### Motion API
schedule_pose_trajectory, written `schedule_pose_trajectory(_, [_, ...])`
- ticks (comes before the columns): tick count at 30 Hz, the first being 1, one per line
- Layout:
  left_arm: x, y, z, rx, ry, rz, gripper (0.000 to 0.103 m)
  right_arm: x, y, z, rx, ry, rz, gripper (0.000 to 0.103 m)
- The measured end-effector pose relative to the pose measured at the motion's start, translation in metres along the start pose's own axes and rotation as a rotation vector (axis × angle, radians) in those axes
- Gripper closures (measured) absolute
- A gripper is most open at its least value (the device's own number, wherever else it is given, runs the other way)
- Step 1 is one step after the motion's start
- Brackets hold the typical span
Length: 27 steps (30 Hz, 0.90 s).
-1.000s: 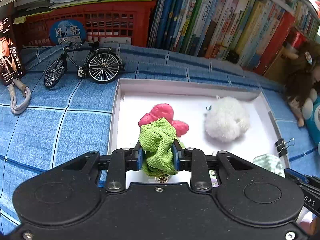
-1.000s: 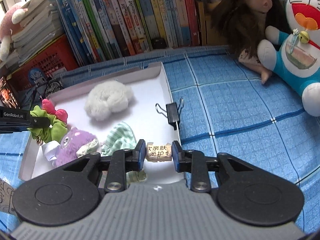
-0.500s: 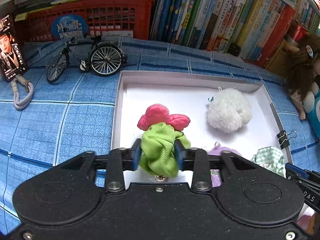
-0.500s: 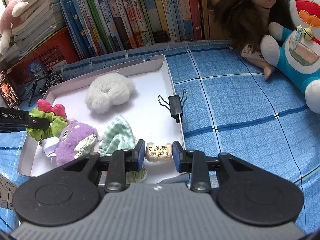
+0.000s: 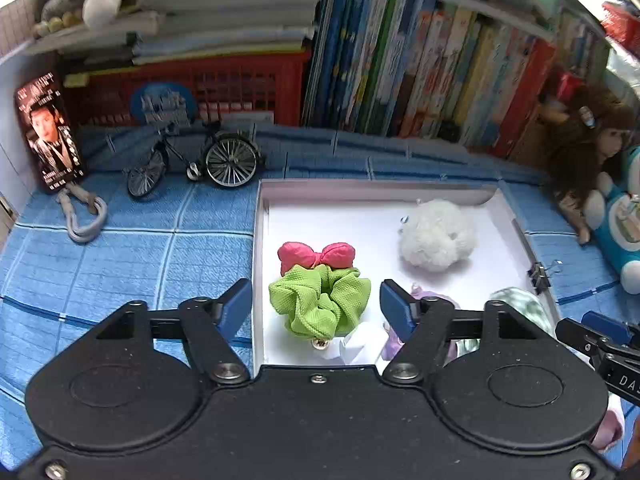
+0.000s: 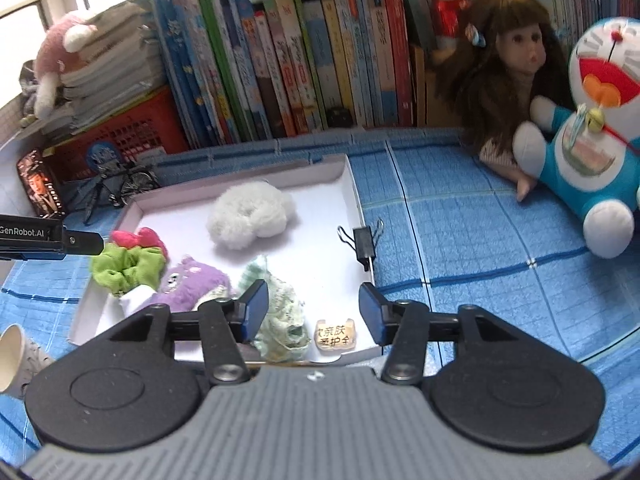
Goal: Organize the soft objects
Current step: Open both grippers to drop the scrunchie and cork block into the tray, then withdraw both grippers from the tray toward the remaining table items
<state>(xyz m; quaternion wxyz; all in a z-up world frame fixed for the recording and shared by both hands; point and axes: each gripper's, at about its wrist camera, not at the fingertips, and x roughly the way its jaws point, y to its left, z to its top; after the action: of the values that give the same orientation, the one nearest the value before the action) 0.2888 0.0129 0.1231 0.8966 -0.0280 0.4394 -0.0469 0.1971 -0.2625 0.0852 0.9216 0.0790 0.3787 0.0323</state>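
White tray [image 5: 262, 240] holds everything, the green scrunchie [image 5: 320, 300] lying free between the left gripper [image 5: 316, 304]'s opening jaws, the small tag [image 6: 335, 333] free between the right gripper [image 6: 313, 306]'s opening jaws: release step, probably next comes pulling both clear.

Left gripper [image 5: 316, 304]: jaws opening; a second ago they pinched the green scrunchie [image 5: 319, 304], now both pads stand clear of it.
Green scrunchie: released, lying in the white tray [image 5: 262, 240], spread wider than when squeezed; pink bow [image 5: 316, 254] now flat behind it.
Right gripper [image 6: 313, 310]: jaws opening; earlier clamped on the small tan label [image 6: 335, 333], now apart from it.
Small tan label: freed, resting at the tray's near edge beside the green checked cloth [image 6: 280, 316].
Both views: scene sits lower and farther than before.
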Motion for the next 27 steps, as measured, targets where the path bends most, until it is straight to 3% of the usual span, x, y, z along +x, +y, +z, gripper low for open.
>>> schedule_pose_trajectory(8, [-0.051, 0.011, -0.033, 0.049, -0.114, -0.006, 0.029, -0.054, 0.026, -0.01, -0.096, -0.133, 0.061, 0.026])
schedule_pose_trajectory(14, [-0.082, 0.019, -0.068, 0.06, -0.165, -0.066, 0.029, -0.09, 0.051, -0.029, -0.198, -0.229, 0.118, 0.02])
schedule_pose_trajectory(27, [-0.143, 0.034, -0.136, 0.111, -0.357, -0.105, 0.022, -0.114, 0.095, -0.067, -0.335, -0.278, 0.206, 0.014])
